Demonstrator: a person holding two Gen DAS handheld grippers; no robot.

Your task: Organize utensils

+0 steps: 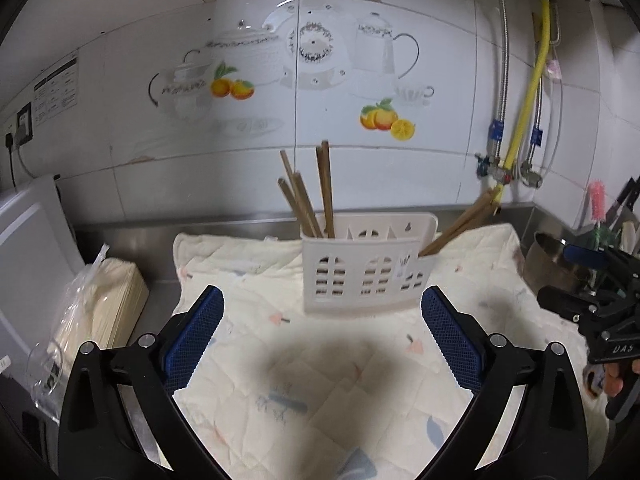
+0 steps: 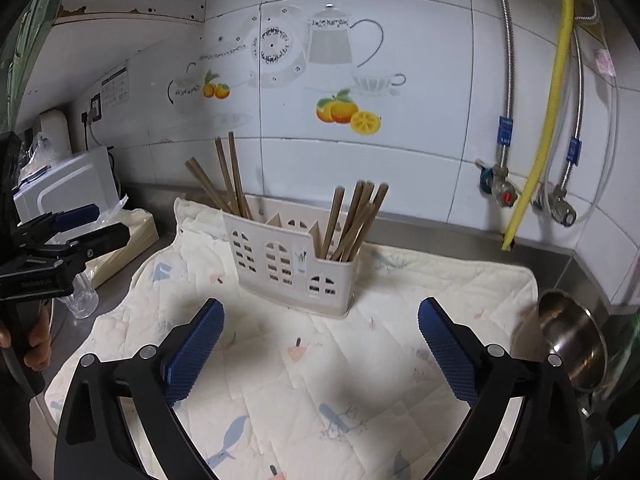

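chopsticks (image 2: 352,220): upright in holder (image 2: 296,264), dead ahead of both tools
left tool (image 1: 322,332): released, empty
right tool (image 2: 320,340): released, empty, nearer

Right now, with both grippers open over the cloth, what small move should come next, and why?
Probably pull both back. The left gripper and right gripper are empty, all visible chopsticks stand in the holder, and none show on the cloth.

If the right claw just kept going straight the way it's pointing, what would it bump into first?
Most likely the white utensil holder, which stands nearly dead ahead of the open right claw. Nothing lies between them on the quilted cloth. Since the claw tilts downward, it might touch the cloth just before the holder; depth is hard to judge.
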